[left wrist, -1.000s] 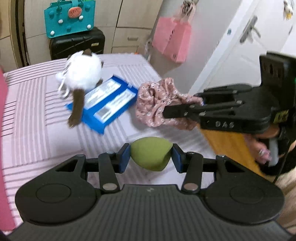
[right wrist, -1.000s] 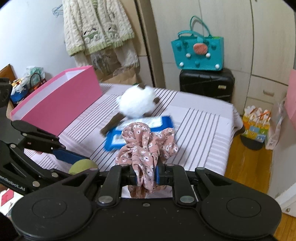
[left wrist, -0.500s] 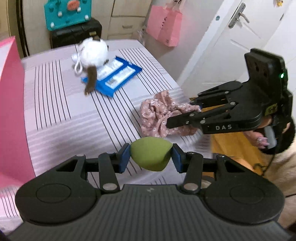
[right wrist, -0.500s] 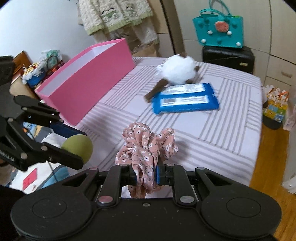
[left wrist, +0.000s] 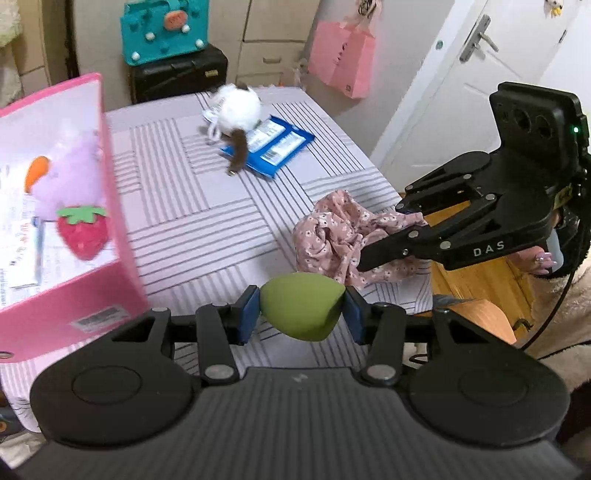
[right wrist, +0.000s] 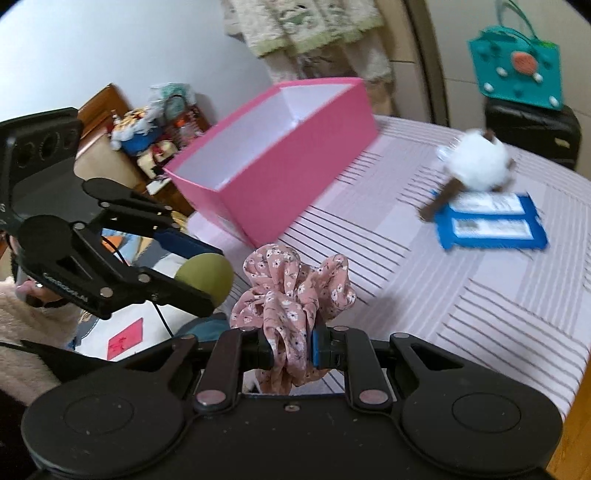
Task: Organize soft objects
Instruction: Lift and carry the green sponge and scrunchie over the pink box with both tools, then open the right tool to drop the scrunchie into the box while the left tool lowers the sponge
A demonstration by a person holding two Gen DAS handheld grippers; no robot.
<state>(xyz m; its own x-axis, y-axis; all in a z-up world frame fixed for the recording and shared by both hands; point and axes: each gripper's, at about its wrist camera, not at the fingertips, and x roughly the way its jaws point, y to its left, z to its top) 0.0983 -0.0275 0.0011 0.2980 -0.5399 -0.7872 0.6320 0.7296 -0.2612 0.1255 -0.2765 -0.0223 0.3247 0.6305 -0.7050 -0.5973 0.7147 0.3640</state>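
My left gripper (left wrist: 301, 314) is shut on a green sponge egg (left wrist: 301, 312) and holds it above the near edge of the striped table (left wrist: 207, 206). My right gripper (right wrist: 291, 349) is shut on a pink floral scrunchie (right wrist: 291, 291), also seen in the left wrist view (left wrist: 343, 236). A pink box (right wrist: 280, 155) stands on the table's left; in the left wrist view it holds a strawberry plush (left wrist: 83, 232) and a lilac plush (left wrist: 70, 177). A white fluffy plush (left wrist: 238, 109) lies on a blue wipes pack (left wrist: 275, 146) at the far side.
A teal bag (left wrist: 162, 31) sits on a black suitcase (left wrist: 177, 75) behind the table. Pink paper bags (left wrist: 341, 61) hang by a white door (left wrist: 480, 74). Wooden floor (left wrist: 476, 266) lies to the right. A cluttered side table (right wrist: 147, 136) stands past the box.
Both grippers have pulled back and turned left with their loads still held. The pink box has come into fuller view, its inside now showing in the left wrist view.
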